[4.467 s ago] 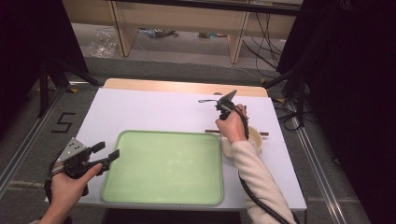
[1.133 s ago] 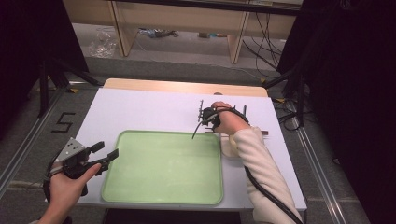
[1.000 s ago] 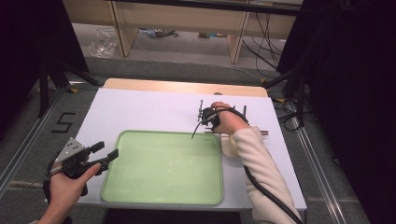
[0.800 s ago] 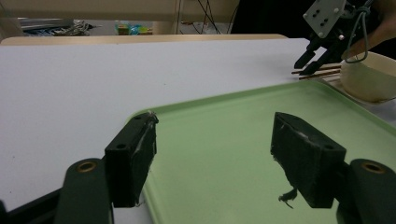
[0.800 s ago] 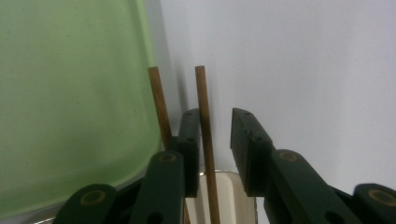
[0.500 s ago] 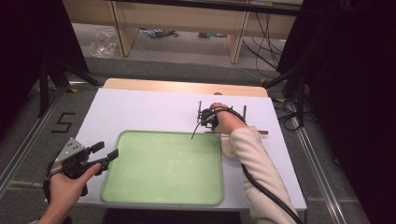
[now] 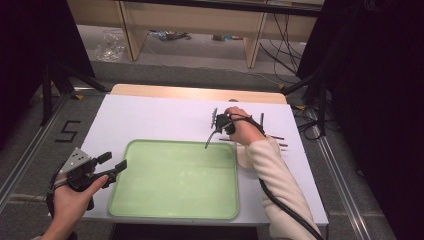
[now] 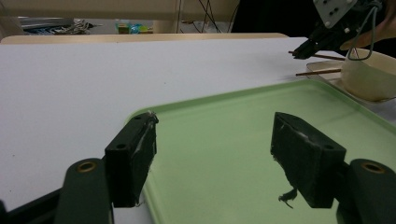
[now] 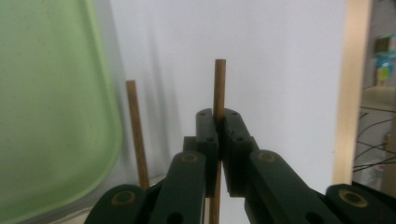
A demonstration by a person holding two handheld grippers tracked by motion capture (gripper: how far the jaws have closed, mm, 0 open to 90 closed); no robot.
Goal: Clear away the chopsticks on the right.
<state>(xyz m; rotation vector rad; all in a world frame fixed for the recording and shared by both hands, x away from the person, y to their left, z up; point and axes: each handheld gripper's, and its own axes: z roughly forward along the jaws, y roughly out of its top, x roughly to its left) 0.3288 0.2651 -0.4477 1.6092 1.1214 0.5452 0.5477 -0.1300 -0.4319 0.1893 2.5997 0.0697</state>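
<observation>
Lowered since the first earlier frame to the desk [image 7: 165, 115] just beyond the far right corner of the green tray [image 7: 175, 180], and just closing: right claw [image 9: 218, 122], now clamped on one brown chopstick [image 9: 219, 84]. Second chopstick [image 9: 135, 130] flat between it and the tray rim. Left claw [image 8: 215, 163] wide apart, empty, over the tray's near left edge.
</observation>
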